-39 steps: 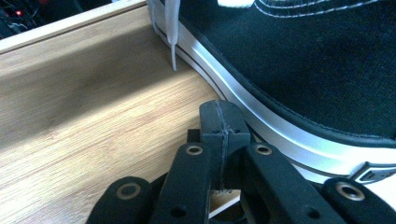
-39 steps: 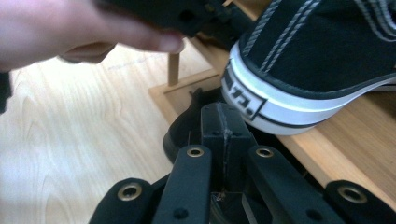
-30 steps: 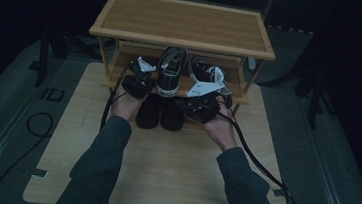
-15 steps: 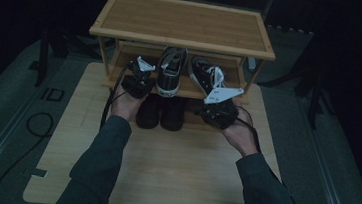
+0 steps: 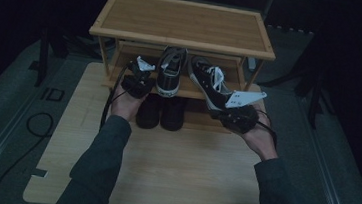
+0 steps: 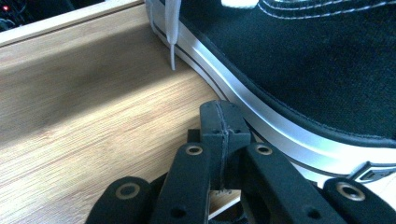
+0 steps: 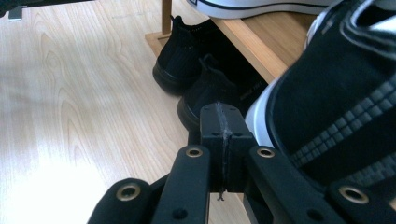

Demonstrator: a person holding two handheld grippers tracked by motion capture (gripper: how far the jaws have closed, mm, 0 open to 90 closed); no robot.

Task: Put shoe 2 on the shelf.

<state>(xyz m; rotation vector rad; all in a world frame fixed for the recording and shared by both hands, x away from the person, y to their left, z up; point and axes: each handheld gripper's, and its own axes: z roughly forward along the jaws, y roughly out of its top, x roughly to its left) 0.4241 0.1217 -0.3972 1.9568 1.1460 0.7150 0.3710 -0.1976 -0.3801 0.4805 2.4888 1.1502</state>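
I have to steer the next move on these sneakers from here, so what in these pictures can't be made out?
- High view: right hand-held gripper fingertips, hidden by its grey plate and the right sneaker.
- High view: lower shelf behind the black shoes, dark under the rack.
- Left gripper view: middle sneaker cut off by the top and right edges.
- Right gripper view: right sneaker cut off at the right edge, so any contact is unclear.

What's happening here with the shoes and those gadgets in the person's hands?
A person at a wooden table holds a two-jaw gripper in each hand, working at a low wooden shoe rack. The left gripper sits beside a black-and-white canvas sneaker on the rack's middle shelf, jaws closed on nothing. The right gripper, also closed, is by the heel of a second matching sneaker, angled on the shelf. A pair of plain black shoes stands below.
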